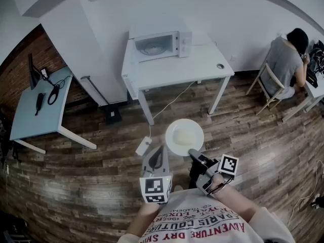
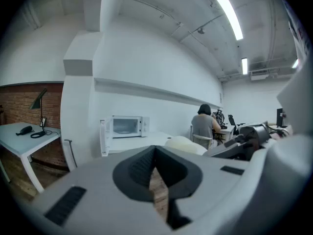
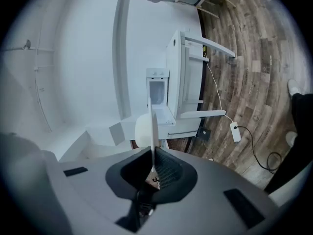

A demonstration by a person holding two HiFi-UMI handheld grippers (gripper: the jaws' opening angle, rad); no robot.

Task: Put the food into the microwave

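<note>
Food, a pale portion, is carried on a white plate held out over the wooden floor, well short of the white worktop. The plate is gripped at its near rim by the right gripper, whose fingers are closed tight on the thin edge. In the right gripper view the plate is seen edge-on between them. The rim is probably taken so that the plate can be kept level and the food stays untouched.

The left gripper is held just beside the plate's near-left edge. Its fingers are drawn together with nothing between them, and only floor is seen through the slit. It is judged to be kept free in case the plate needs steadying or the door has to be handled.

The microwave is set at the worktop's far-left corner. Its door is swung open, so the cavity is ready. The approach is not yet made; the plate remains to be carried to the opening and slid inside.
</note>
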